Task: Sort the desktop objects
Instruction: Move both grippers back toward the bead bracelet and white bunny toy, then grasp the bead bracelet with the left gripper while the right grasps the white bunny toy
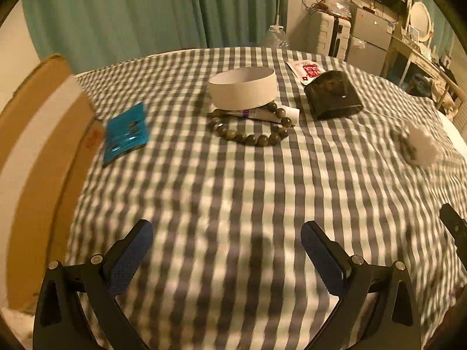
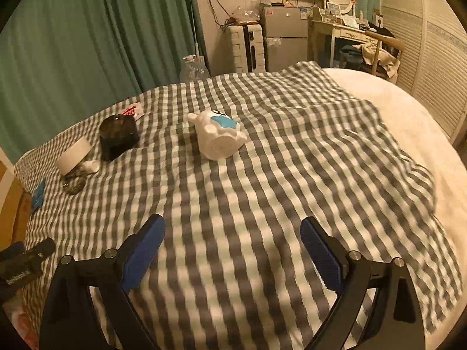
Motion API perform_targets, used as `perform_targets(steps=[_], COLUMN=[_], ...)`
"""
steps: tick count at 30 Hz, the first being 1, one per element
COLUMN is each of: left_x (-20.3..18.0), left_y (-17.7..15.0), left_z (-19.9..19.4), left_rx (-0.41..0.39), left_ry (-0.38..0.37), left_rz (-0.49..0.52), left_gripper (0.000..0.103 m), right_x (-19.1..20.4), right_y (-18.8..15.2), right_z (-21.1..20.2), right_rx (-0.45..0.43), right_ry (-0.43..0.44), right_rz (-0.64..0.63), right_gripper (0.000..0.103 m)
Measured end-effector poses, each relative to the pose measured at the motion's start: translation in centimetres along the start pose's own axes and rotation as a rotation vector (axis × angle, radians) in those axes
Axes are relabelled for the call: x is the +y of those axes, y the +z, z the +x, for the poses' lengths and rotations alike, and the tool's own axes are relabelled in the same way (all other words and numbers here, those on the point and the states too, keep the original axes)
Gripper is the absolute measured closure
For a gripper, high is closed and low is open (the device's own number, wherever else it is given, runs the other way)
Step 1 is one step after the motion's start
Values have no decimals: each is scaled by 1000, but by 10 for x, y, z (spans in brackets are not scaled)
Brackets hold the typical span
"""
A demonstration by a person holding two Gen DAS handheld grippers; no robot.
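Note:
On the checked cloth (image 1: 233, 192) lie a white round box (image 1: 242, 88), a ring of dark beads (image 1: 251, 129) over a small white tube (image 1: 262, 113), a dark glossy case (image 1: 332, 94), a blue card (image 1: 127, 132), a red-and-white packet (image 1: 306, 71) and a white toy figure (image 1: 420, 145). My left gripper (image 1: 227, 242) hovers open above bare cloth, well short of the beads. In the right wrist view the white toy figure (image 2: 217, 137) lies ahead of my right gripper (image 2: 233, 239), which is open and empty; the dark case (image 2: 119, 135) and white box (image 2: 74, 154) sit far left.
A cardboard box (image 1: 38, 175) stands at the left edge of the cloth. A clear plastic bottle (image 2: 194, 68) stands behind the far edge. The left gripper's body (image 2: 26, 259) shows at the lower left of the right wrist view. Bare mattress (image 2: 414, 134) lies right.

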State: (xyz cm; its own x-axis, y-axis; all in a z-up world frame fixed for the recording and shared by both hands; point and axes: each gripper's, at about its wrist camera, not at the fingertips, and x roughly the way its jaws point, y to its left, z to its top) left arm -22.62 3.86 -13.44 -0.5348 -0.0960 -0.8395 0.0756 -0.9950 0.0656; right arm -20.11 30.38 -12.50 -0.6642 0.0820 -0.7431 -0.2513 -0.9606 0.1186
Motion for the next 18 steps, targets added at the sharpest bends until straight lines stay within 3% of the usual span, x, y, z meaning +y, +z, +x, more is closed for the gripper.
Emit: perform_targets(steps=[6,9,18], left_x=[-1,2,-9], left_y=[24,41,77], left_z=[37,53,86], left_rx=[-5,-15,-57], left_ry=[15,-19,-23], left_rz=[-85,-133,-119], left_gripper=[0,0,0], right_x=[10,19,42], right_y=[19,29,54], right_z=[22,39,64], right_rx=[-39,-46,-100], right_ry=[-2,-6,-49], right_rz=[-30,-58,-179], right_gripper=[9,9,9])
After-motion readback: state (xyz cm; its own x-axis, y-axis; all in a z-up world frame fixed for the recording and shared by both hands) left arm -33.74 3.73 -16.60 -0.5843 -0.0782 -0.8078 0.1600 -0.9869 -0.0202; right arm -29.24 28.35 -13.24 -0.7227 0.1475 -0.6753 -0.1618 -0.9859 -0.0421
